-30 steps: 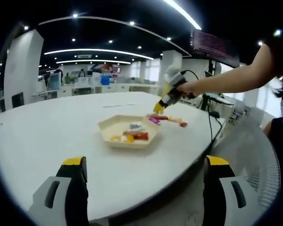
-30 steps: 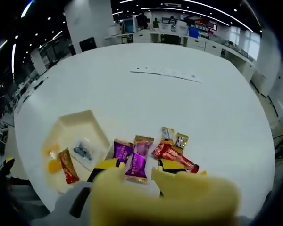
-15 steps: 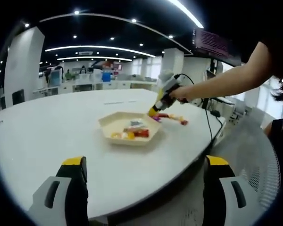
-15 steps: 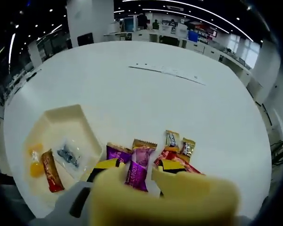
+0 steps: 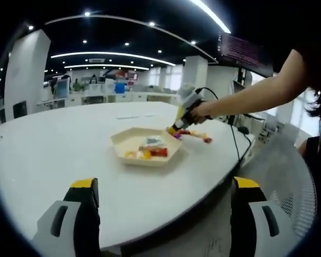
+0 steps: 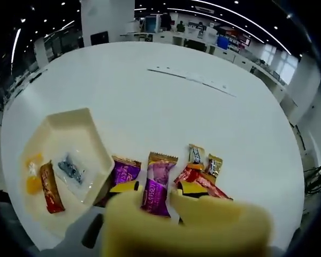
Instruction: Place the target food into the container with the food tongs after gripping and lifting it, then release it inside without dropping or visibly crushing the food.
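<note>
Cream tray: a shallow hexagonal tray (image 6: 91,124) sits on the round white table (image 6: 192,115), toward the near edge as the left gripper view has it (image 5: 147,145).
Tray contents: a red wrapped sweet (image 6: 49,187), a small orange-yellow piece (image 6: 31,182) and a clear packet with something dark blue inside (image 6: 69,167), all lying flat on the tray floor.
Loose sweets: beside the tray on the bare tabletop lie two purple wrapped candies, one (image 6: 119,171) just against the tray's edge and a longer purple candy (image 6: 156,182) next to it; further right are a long red wrapper (image 6: 200,181), a small gold-and-dark sweet (image 6: 194,155) and another gold one (image 6: 214,165), clustered close together.
Right gripper: its yellow-tipped jaws (image 6: 155,190) stand apart on either side of the longer purple candy, low over the table; I cannot tell whether they touch it. From across the table the same tool (image 5: 183,115) shows in a person's outstretched hand, tips down at the sweets by the tray's far side.
Left gripper: jaws (image 5: 163,209) spread wide and holding nothing, off the table's near rim.
Tabletop: white and smooth, with a thin strip of paper (image 6: 190,79) lying further out.
Room: an open office with white desks, pillars and long ceiling light strips; a dark screen (image 5: 241,51) hangs overhead.
</note>
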`<state>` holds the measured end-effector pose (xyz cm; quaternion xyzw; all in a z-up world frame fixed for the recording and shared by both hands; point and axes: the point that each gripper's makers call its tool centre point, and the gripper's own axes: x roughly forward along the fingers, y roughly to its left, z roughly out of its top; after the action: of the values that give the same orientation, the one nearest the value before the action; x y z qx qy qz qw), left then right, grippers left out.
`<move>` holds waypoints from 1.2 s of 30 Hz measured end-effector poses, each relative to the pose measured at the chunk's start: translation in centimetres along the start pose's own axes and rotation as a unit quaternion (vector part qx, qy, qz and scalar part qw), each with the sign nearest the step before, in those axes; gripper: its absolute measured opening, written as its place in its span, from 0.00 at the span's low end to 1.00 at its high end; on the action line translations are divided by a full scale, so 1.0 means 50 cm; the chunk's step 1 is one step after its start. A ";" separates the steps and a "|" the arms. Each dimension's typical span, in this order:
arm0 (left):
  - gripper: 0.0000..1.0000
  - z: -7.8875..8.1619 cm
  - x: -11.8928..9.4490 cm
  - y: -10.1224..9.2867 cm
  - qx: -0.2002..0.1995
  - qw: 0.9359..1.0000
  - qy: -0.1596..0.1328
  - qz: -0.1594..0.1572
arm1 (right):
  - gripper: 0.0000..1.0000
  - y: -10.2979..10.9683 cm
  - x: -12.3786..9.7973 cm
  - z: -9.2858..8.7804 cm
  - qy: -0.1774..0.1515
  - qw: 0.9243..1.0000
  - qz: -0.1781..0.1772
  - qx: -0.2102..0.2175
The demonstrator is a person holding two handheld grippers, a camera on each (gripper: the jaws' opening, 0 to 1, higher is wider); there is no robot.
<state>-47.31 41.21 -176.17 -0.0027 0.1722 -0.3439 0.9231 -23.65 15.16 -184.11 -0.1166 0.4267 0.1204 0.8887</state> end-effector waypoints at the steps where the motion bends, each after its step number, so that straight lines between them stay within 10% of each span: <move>1: 0.99 0.000 0.000 0.000 0.000 1.000 0.000 0.000 | 0.25 0.000 0.000 0.000 0.000 1.000 0.000 0.000; 18: 0.99 -0.002 0.000 0.000 -0.003 1.000 0.004 -0.003 | 0.23 -0.005 -0.007 0.002 -0.003 0.999 0.022 0.031; 36: 0.99 -0.006 0.000 -0.010 0.001 1.000 0.009 -0.015 | 0.24 -0.003 -0.115 0.024 -0.040 0.999 0.014 0.034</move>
<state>-47.71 40.86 -176.41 -0.0011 0.1803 -0.3575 0.9164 -26.24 14.74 -178.83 -0.0752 0.3965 0.1227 0.9067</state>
